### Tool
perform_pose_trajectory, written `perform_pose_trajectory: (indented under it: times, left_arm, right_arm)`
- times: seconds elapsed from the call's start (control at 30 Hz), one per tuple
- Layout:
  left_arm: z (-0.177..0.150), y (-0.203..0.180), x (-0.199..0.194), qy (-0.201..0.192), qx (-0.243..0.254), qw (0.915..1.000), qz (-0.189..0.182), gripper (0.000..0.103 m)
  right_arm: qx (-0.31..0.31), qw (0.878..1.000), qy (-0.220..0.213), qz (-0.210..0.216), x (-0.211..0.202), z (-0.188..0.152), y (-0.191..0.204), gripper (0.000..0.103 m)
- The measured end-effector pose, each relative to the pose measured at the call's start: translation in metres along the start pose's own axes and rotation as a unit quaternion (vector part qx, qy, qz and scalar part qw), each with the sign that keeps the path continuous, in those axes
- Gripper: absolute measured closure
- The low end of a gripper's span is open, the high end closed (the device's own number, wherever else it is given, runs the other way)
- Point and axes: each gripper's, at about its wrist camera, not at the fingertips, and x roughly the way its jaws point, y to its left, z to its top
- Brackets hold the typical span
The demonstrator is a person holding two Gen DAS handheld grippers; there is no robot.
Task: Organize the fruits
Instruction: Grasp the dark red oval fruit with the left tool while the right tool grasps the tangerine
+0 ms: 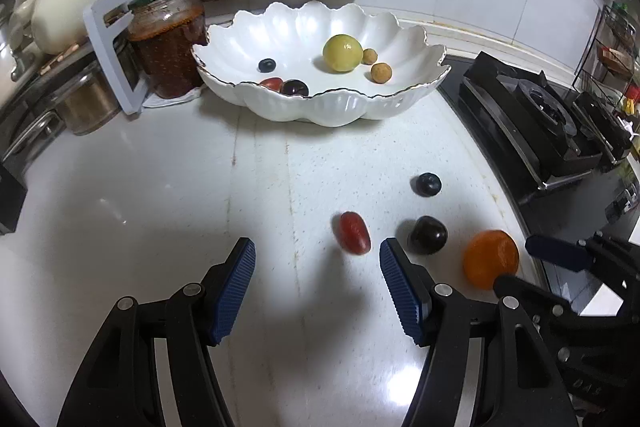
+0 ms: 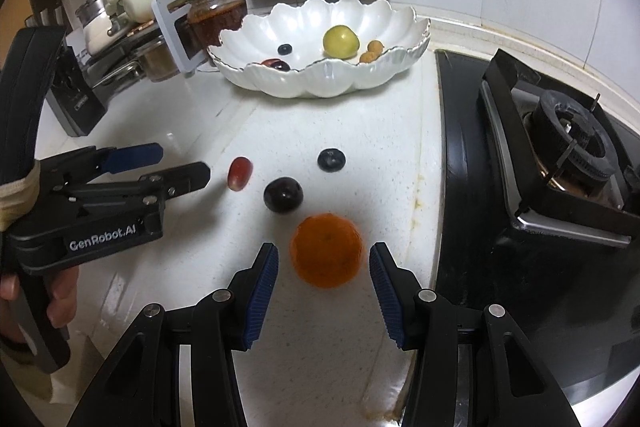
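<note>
Left wrist view: sat low behind the left tongs (image 1: 318, 291), facing forward and down over the counter (image 1: 160, 187) toward the white bowl (image 1: 340, 107) by the back wall.
Right wrist view: sat just as low behind the right tongs (image 2: 324, 291), further right, close beside the stove (image 2: 560, 155).
Shared ground: both took in the bowl, the orange (image 1: 490, 257) (image 2: 326, 251) and the loose fruit.
Cross-sight: each view caught the other tongs at its edge.

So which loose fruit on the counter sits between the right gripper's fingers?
The orange; right gripper open around it, unlike the fruits farther off.
</note>
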Motion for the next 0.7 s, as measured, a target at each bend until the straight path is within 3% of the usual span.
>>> perform_pose_trajectory:
  times: [0.5, 0.7]
  left_arm:
    - [0.010, -0.011, 0.036, 0.028, -0.003, 0.9996, -0.007, 0.046]
    - [0.010, -0.017, 0.046, 0.038, 0.002, 0.9993, -0.003, 0.059]
  right_arm:
    - [0.008, 1.000, 0.010, 0.009, 0.017, 0.000, -0.004, 0.054]
    - [0.011, 1.000, 0.013, 0.013, 0.021, 0.000, -0.007, 0.054]
